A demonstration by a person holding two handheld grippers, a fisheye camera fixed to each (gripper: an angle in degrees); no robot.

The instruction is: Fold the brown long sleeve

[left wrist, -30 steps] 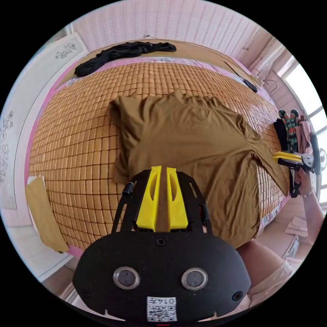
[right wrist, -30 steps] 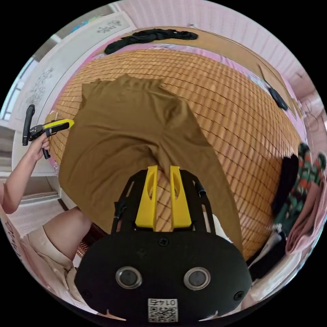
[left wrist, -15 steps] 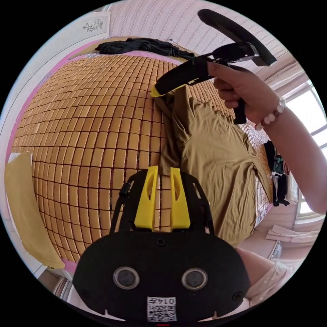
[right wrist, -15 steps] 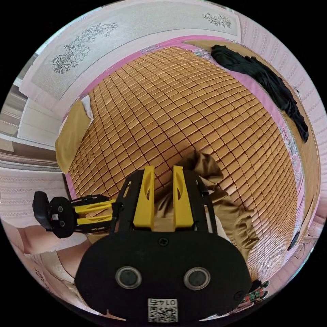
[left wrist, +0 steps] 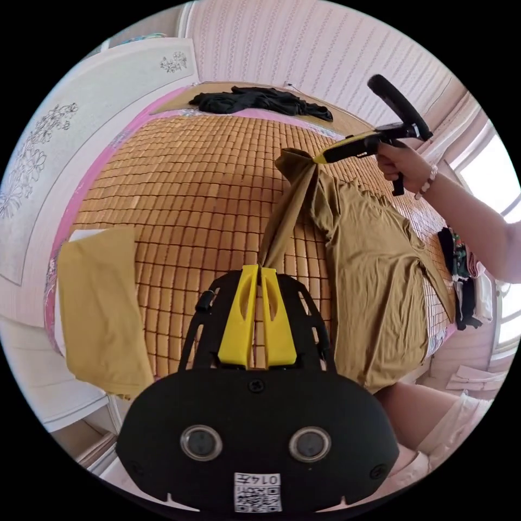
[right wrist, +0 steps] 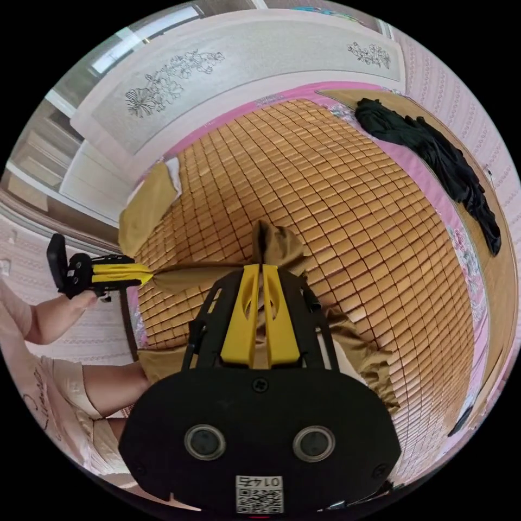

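The brown long sleeve shirt [left wrist: 374,271] lies on the bamboo mat [left wrist: 190,190], its body at the right of the left gripper view. One sleeve [left wrist: 287,217] is lifted off the mat and pulled taut between the two grippers. My left gripper [left wrist: 259,267] is shut on the sleeve's near end. My right gripper [left wrist: 317,158], held in a hand, is shut on bunched cloth near the shoulder. In the right gripper view, the right gripper [right wrist: 261,266] clamps that bunch of brown cloth [right wrist: 274,241], and the left gripper [right wrist: 149,274] pinches the sleeve [right wrist: 190,270] end at the left.
A folded mustard cloth [left wrist: 97,309] lies on the mat's near left corner. A black garment [left wrist: 260,100] sits by the far wall. A pile of clothes [left wrist: 467,282] rests at the right edge. The person's leg [left wrist: 418,401] is beside the bed.
Both grippers were open near the sleeve half a second ago. Now both are shut on it, and the sleeve is lifted and stretched straight between them.
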